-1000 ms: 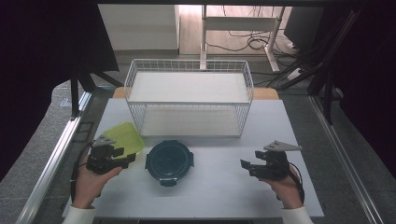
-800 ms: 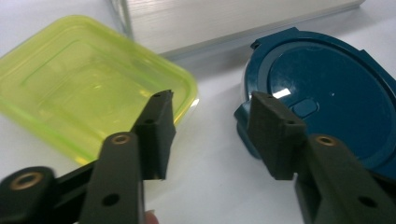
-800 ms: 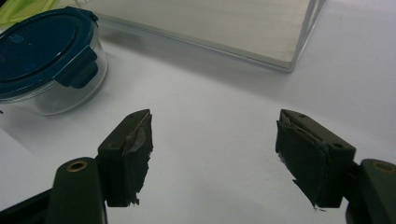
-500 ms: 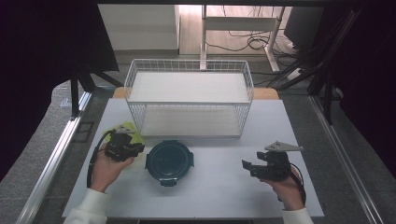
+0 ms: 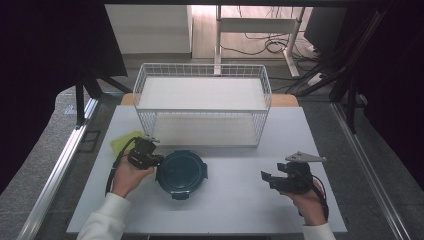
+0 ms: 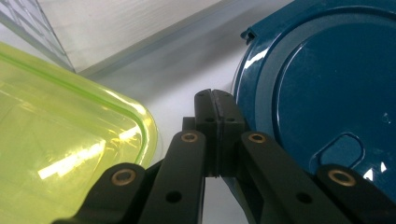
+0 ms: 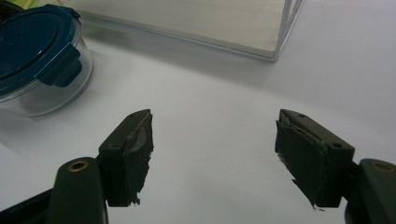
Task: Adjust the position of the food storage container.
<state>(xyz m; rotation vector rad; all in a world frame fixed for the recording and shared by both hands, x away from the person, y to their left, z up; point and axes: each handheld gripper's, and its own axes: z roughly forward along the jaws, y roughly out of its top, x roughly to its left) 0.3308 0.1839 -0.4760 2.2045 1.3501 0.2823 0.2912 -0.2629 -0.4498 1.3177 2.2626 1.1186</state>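
The blue-lidded tub (image 5: 181, 173) sits on the tabletop (image 5: 240, 200) in front of the wire basket (image 5: 202, 107). The left hand-held gripper (image 5: 150, 159) has just snapped its jaws together on nothing, right between the tub and a yellow-green lid (image 6: 60, 140). The right hand-held gripper (image 5: 267, 177) sits well off the tub, jaws apart.

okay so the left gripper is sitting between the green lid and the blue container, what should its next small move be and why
Probably nudge the left gripper against the round container: its jaws have just closed on nothing and point into the gap between that and the yellow-green lid.

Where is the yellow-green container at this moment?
In the high view the yellow-green container lies on the table's left side, just behind the left gripper, left of the round blue-lidded container.
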